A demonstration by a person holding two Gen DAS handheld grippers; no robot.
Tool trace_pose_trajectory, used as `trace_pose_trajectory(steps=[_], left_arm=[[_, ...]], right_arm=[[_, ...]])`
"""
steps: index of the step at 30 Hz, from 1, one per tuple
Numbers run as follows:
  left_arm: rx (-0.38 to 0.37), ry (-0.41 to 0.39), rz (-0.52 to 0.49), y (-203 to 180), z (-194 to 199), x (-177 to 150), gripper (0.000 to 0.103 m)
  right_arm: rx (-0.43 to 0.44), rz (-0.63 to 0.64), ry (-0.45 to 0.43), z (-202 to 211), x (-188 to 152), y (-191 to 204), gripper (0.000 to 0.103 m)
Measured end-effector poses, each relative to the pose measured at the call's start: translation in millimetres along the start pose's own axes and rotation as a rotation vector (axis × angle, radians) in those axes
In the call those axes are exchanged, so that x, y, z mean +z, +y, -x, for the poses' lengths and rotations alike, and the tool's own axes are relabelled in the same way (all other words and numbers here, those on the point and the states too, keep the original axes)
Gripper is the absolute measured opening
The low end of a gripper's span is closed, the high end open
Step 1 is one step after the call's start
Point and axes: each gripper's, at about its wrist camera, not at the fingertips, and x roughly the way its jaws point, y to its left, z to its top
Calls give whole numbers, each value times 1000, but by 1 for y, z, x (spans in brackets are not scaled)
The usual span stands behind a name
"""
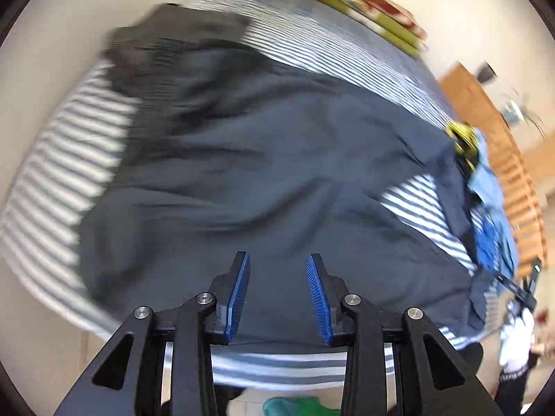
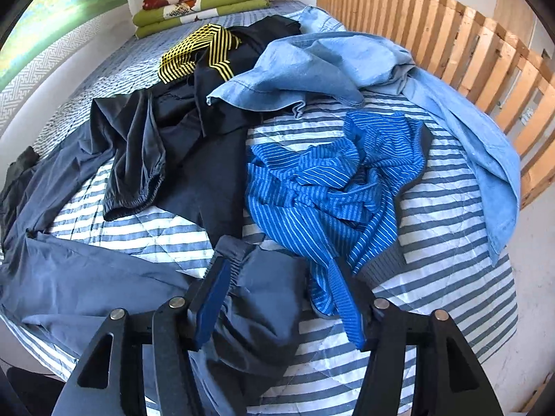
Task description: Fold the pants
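Dark grey-blue pants [image 1: 277, 173] lie spread and wrinkled across a blue-and-white striped bedspread [image 1: 62, 159]; the left wrist view is motion-blurred. My left gripper [image 1: 277, 254] hovers open over the pants' near edge, nothing between its blue pads [image 1: 239, 291]. In the right wrist view the same pants [image 2: 86, 277] stretch off to the left, and a bunched elastic end [image 2: 256, 277] lies between the wide-apart fingers of my right gripper [image 2: 277, 267], which is open. A blue striped garment [image 2: 329, 187] drapes over its right finger.
A black garment [image 2: 194, 145] with a yellow-striped band [image 2: 201, 48] and a light blue shirt [image 2: 347, 66] lie piled further back. Folded green and red blankets [image 2: 204, 0] sit at the bed's far end. A wooden slatted rail [image 2: 468, 48] borders the right side.
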Motion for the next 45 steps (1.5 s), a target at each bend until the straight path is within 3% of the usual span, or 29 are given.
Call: trace_pose_trajectory(steps=[5, 9, 11, 13, 16, 18, 20, 21, 23, 25, 26, 31, 34, 37, 39, 41, 43, 45], left_arm=[[-98, 108, -125, -84, -63, -4, 37], [-114, 172, -195, -118, -91, -18, 37], [-107, 177, -246, -125, -97, -22, 37], [-113, 184, -272, -128, -97, -25, 37], [-101, 194, -302, -133, -99, -25, 37], [-80, 196, -326, -138, -103, -22, 37], [-70, 203, -330, -147, -110, -16, 37], [-75, 208, -333, -152, -113, -14, 37], [-84, 210, -351, -164, -118, -12, 37], [-94, 220, -356, -173, -124, -10, 37], [-101, 228, -349, -176, -127, -9, 37], [-76, 242, -355, -196, -146, -7, 37], [-95, 257, -352, -203, -154, -4, 37], [-84, 247, -371, -208, -156, -2, 37], [-73, 237, -381, -209, -156, 0, 37], [-72, 236, -388, -209, -157, 2, 37], [-75, 241, -396, -211, -160, 5, 37], [-67, 246, -409, -218, -166, 8, 37]], right_arm=[[11, 181, 129, -35, -13, 53, 57], [-164, 309, 138, -55, -34, 72, 53], [-161, 272, 135, -47, -41, 56, 13], [-124, 189, 98, -21, -45, 25, 2], [-48, 48, 2, 29, -64, -37, 2], [-117, 4, 41, 39, -80, -71, 2], [-266, -13, 92, 37, -94, -98, 5], [-273, -49, 99, 37, -94, -109, 7], [-168, -162, 92, 39, -88, -121, 18], [-52, -173, 48, 40, -76, -105, 28], [-37, -125, 39, 37, -69, -87, 35], [-8, 150, 59, 2, -53, 12, 38], [-88, 320, 58, -18, -63, 56, 38], [-286, 467, 30, -28, -85, 65, 36], [-322, 386, 30, -22, -92, 33, 29], [-302, 135, 84, -8, -97, -28, 19], [-232, -95, 137, 5, -113, -89, 19], [-201, -199, 152, 20, -124, -127, 19]])
